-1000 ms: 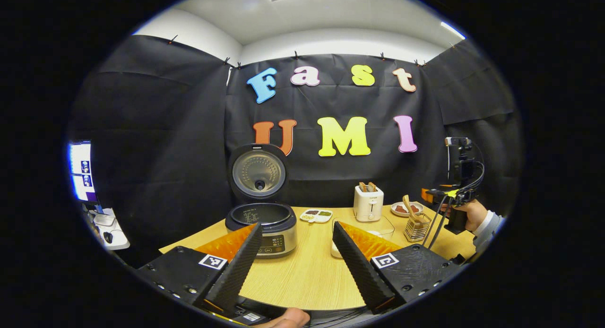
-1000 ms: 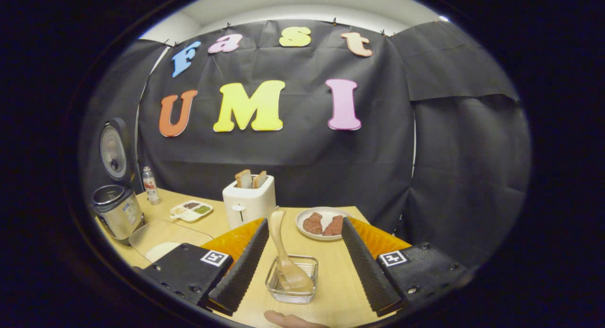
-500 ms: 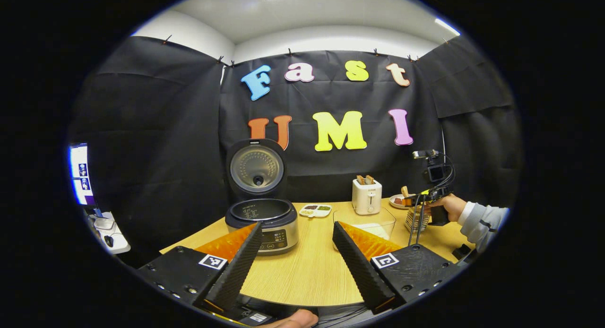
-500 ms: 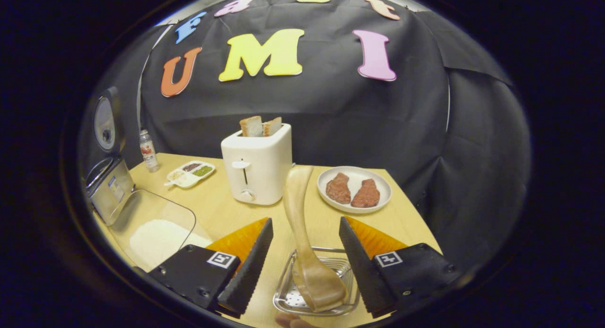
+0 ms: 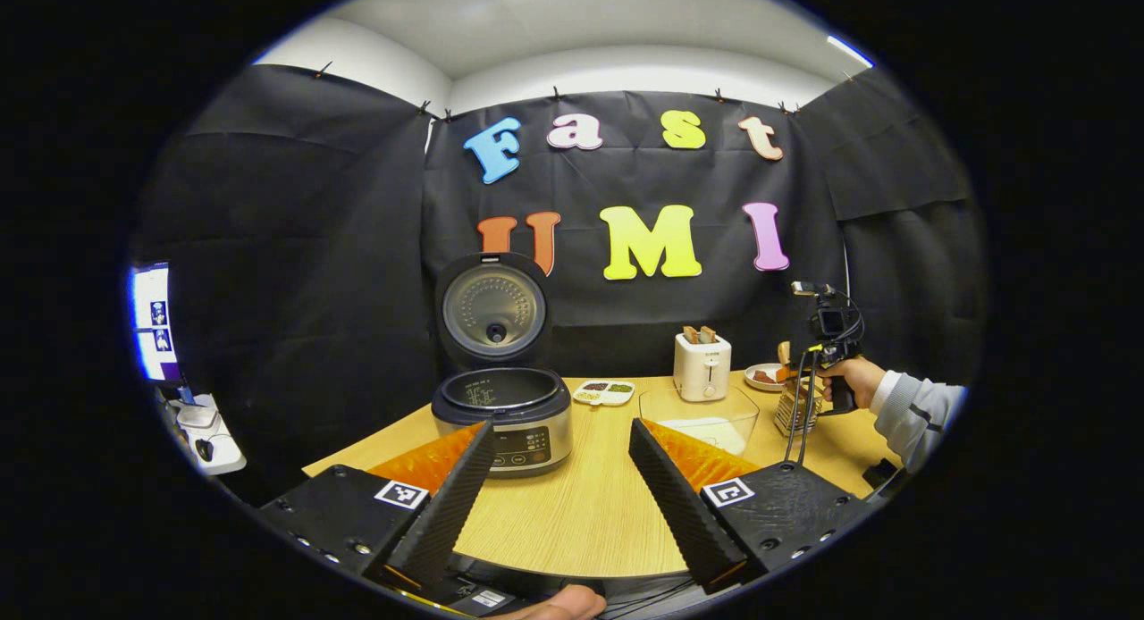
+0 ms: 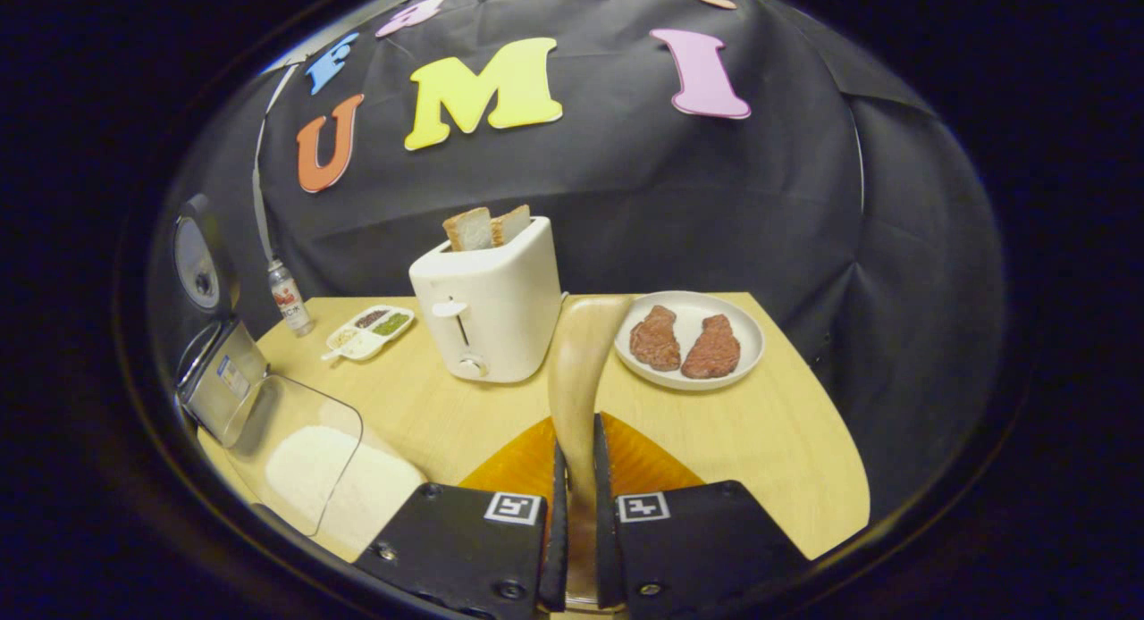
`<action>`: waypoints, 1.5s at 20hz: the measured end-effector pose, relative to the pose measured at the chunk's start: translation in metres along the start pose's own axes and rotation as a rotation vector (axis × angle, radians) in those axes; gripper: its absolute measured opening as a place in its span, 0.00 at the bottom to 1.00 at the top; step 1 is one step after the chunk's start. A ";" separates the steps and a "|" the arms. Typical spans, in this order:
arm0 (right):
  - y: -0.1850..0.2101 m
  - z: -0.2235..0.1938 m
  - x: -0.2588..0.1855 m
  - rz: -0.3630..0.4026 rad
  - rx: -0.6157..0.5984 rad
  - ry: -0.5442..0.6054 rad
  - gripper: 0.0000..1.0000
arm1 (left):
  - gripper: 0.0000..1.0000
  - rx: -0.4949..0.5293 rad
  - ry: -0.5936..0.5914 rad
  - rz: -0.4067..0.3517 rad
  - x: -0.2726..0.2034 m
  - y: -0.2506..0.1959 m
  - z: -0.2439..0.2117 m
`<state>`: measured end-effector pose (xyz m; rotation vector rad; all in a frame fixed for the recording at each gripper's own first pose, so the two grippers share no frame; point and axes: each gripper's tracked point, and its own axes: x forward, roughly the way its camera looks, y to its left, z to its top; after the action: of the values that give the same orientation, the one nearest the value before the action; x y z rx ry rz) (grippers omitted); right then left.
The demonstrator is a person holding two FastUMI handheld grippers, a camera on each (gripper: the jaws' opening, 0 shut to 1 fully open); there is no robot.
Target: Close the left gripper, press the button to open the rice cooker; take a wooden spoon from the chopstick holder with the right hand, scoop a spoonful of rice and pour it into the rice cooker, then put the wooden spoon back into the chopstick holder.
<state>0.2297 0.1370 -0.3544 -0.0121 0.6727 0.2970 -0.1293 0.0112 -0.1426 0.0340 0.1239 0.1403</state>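
Now right gripper (image 6: 575, 513) is clamping the wooden spoon (image 6: 576, 370) handle, standing upright; rice container (image 6: 304, 464) is lying to its left; left gripper (image 5: 559, 477) is hanging wide open, empty.

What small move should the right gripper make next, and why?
Probably lift straight up. The right gripper is shut on the wooden spoon handle, and the chopstick holder stands below it. The rice cooker lid is already open, so scooping rice comes after the spoon is free.
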 end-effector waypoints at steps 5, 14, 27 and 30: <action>-0.007 0.021 -0.036 0.005 -0.026 -0.075 0.11 | 0.96 -0.018 -0.023 -0.001 -0.009 0.004 0.008; 0.029 0.080 -0.115 0.013 -0.108 -0.263 0.11 | 0.96 0.020 -0.077 -0.013 -0.021 0.000 0.017; 0.177 0.086 -0.129 0.125 -0.090 -0.331 0.11 | 0.96 -0.025 -0.118 -0.002 -0.032 0.029 0.020; 0.197 0.070 -0.112 0.127 -0.069 -0.311 0.11 | 0.96 -0.037 -0.112 -0.005 -0.031 0.033 0.017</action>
<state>0.1360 0.3031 -0.2140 0.0111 0.3544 0.4339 -0.1623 0.0385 -0.1202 0.0048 0.0099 0.1352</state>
